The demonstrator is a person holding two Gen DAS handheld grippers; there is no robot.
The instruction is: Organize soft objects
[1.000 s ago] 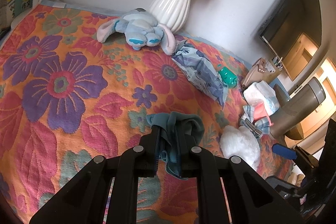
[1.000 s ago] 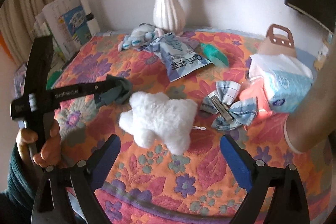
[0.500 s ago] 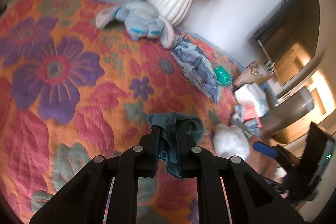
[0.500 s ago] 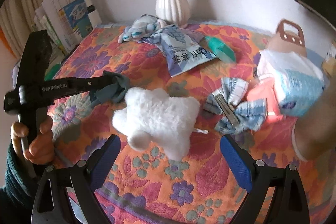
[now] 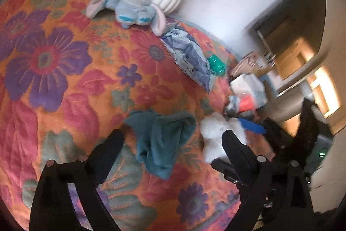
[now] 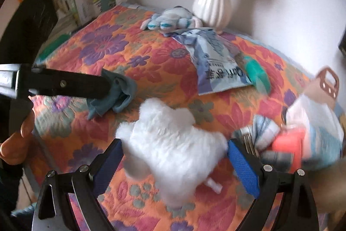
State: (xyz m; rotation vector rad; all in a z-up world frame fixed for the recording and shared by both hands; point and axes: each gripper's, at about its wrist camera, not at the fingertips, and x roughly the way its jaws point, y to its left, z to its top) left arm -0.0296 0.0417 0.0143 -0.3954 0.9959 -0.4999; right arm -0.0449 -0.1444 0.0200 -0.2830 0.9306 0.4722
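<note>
Your left tongs (image 5: 173,144) have just been opening and now stand wide; the teal cloth (image 5: 161,140) lies crumpled between their fingers on the floral worktop (image 5: 64,79), no pad pressing it. Just right of it sits the white plush (image 6: 173,144). Your right tongs (image 6: 174,157) are spread wide around that plush, blue pads (image 6: 243,168) close beside it, not squeezing. Farther right lies a plaid bow (image 6: 259,133).

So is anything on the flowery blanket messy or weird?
Yes: the teal cloth lies crumpled between the left gripper jaws, which have just opened. The white fluffy toy sits between the open right gripper jaws.
</note>
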